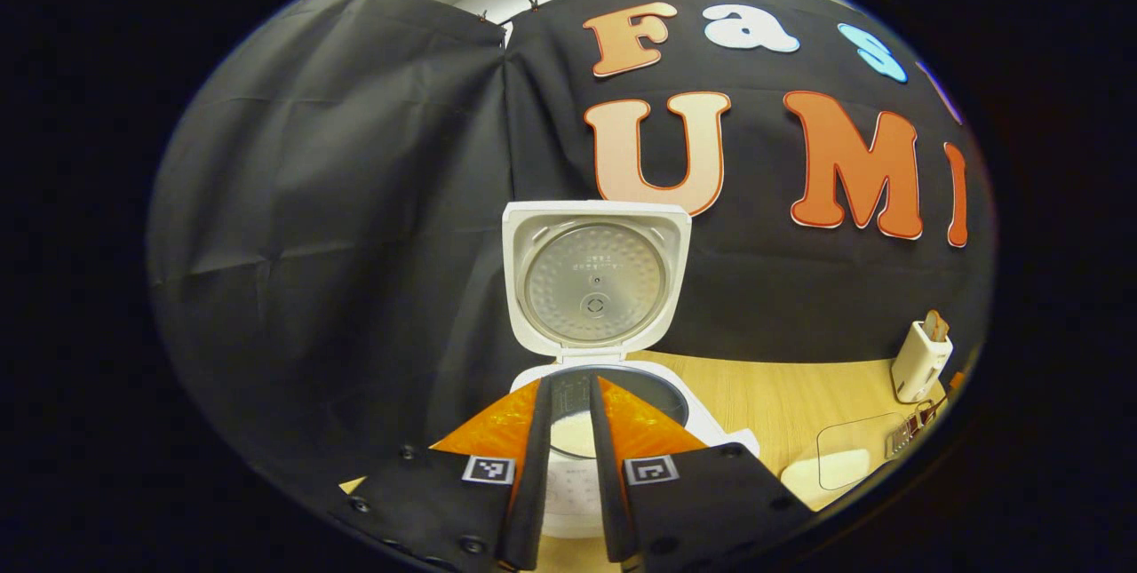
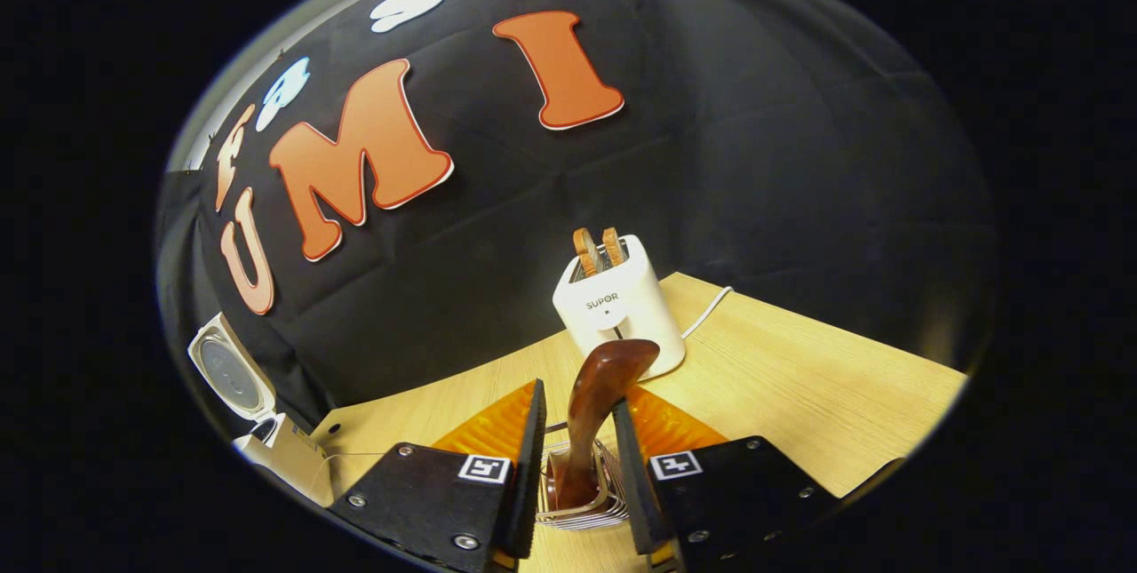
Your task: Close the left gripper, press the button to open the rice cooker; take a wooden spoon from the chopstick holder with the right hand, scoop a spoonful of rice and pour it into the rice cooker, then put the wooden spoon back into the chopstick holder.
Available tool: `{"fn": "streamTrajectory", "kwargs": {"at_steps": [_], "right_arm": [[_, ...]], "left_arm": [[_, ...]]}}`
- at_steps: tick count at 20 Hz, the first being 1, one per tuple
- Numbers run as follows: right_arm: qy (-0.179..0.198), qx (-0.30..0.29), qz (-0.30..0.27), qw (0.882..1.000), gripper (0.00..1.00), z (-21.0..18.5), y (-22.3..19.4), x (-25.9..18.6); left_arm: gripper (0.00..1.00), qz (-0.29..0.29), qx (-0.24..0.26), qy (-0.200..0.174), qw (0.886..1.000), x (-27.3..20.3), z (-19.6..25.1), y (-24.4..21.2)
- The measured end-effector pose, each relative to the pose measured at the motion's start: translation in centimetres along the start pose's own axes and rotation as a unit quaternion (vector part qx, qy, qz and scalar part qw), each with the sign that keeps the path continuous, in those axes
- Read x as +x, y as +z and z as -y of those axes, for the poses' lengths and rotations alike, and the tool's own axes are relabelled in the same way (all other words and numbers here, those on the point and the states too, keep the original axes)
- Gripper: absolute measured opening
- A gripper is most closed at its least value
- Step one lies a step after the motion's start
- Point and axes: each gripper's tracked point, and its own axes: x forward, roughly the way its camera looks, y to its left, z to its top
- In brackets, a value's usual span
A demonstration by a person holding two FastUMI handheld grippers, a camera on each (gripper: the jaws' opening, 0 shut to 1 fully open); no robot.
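Right gripper (image 2: 576,431) jaws stand apart on either side of the dark brown wooden spoon (image 2: 597,404), whose lower end sits in a wire chopstick holder (image 2: 577,502); contact cannot be told. Just beyond, a white toaster-shaped box (image 2: 620,311) stands on the pale wood surface (image 2: 799,378). Left gripper (image 1: 568,431) jaws are narrowly apart, holding nothing, above the white rice cooker (image 1: 568,484), its round-plated lid (image 1: 595,278) upright and open, rice in the pot
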Motion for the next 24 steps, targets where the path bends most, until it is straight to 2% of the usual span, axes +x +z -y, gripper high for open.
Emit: {"fn": "streamTrajectory", "kwargs": {"at_steps": [1, 2, 3, 8, 12, 18, 20, 24], "right_arm": [[-0.005, 0.003, 0.008, 1.000, 0.27, 0.2, 0.4, -0.1], [-0.007, 0.015, 0.014, 1.000, 0.22, 0.2, 0.7, 0.0], [-0.002, 0.026, 0.021, 0.999, 0.25, -0.3, 1.0, -0.2], [0.014, 0.023, 0.035, 0.999, 0.13, -1.8, 1.2, -0.6], [0.038, 0.029, 0.052, 0.997, 0.11, -3.5, 2.9, -1.5], [0.057, 0.003, 0.110, 0.992, 0.11, -5.7, 6.9, -4.1], [0.076, 0.000, 0.129, 0.989, 0.11, -7.3, 8.5, -5.3], [0.141, -0.001, 0.144, 0.980, 0.11, -11.9, 9.8, -7.8]], "left_arm": [[0.36, -0.001, 0.000, -0.002, 1.000, 0.0, 0.2, -0.2], [0.39, -0.001, 0.003, 0.000, 1.000, 0.1, 0.2, -0.4], [0.39, 0.000, 0.005, 0.003, 1.000, 0.1, 0.0, -0.7], [0.39, -0.007, 0.009, -0.001, 1.000, -0.2, 0.5, -2.2], [0.39, -0.008, 0.003, -0.004, 1.000, -0.3, 0.4, -2.5], [0.39, -0.004, 0.005, -0.005, 1.000, -0.4, 0.1, -2.9], [0.39, -0.003, 0.004, -0.008, 1.000, -0.4, 0.1, -3.0], [0.41, -0.005, 0.010, -0.012, 1.000, -0.1, 0.3, -3.7]]}}
